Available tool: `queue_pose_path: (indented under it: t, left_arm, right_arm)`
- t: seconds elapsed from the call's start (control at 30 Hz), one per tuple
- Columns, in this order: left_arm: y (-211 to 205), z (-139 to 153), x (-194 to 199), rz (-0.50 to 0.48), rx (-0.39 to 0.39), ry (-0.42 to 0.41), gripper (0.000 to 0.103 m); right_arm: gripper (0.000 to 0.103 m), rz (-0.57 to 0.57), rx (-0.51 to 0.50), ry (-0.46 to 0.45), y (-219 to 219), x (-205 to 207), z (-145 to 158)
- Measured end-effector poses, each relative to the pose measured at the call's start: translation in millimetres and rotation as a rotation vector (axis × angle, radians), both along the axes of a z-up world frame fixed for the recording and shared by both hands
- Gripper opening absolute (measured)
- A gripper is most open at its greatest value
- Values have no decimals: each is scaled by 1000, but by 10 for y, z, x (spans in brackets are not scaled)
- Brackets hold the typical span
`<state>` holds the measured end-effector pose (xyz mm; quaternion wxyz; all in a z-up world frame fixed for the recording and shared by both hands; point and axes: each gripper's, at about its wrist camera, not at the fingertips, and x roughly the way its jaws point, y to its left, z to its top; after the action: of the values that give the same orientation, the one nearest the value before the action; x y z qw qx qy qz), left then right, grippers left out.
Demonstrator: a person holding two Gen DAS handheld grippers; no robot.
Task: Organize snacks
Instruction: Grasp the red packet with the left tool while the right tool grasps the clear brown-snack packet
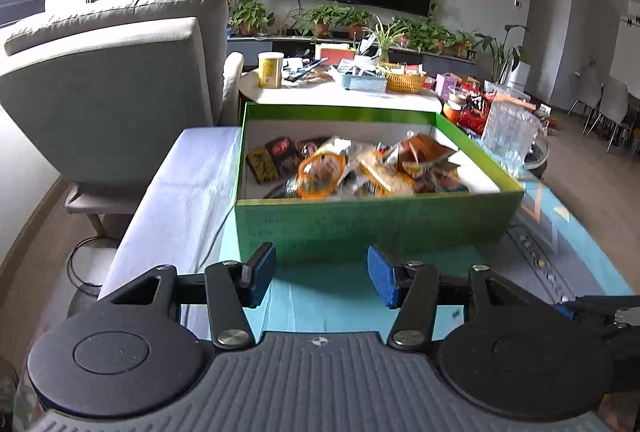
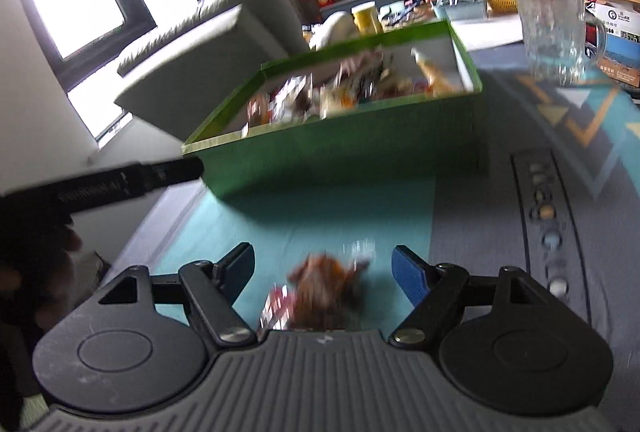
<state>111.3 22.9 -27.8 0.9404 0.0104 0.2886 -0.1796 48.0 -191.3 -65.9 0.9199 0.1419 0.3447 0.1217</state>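
Your left gripper (image 1: pixel 322 274) has its jaws parted with nothing between them; only the teal mat (image 1: pixel 340 292) shows in the gap. It hangs just short of the near wall of the green box (image 1: pixel 372 222), not touching it.

Your right gripper (image 2: pixel 324 268) also has its jaws apart. A brown, crinkled snack packet (image 2: pixel 320 290) lies on the teal mat between the fingers, close to the gripper body. It is blurred, and neither pad reaches it.

Beyond both grippers the green box stands open on the table, its near wall facing you. Inside is a loose pile of snack packets (image 1: pixel 352 167): dark ones toward the left wall, orange and brown ones heaped across the middle and toward the right wall. The box sits partly on the teal mat and partly on the white cloth (image 1: pixel 180 187) that covers the table's left edge.

Off the box's far right corner stands a clear glass mug (image 2: pixel 556 31), upright, near the box but apart from it. In the right wrist view the black body of your left gripper reaches in from the left edge, level with the box's near left corner. A grey sofa (image 1: pixel 120 71) stands beyond the table's left edge.
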Motion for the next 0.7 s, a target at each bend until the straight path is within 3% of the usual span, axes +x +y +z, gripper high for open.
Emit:
queue_pose_path:
  t: [0.27, 0.53, 0.7]
  left_arm:
    - [9, -92, -198, -17, 8, 38, 48]
    - [-448, -199, -545, -305, 72, 88, 48]
    - [-631, -353, -640, -362, 137, 116, 48]
  right_arm:
    - [44, -97, -180, -23, -94, -140, -61]
    - [44, -61, -240, -44, -119, -210, -44]
    - [45, -73, -175, -31, -250, -212, -3]
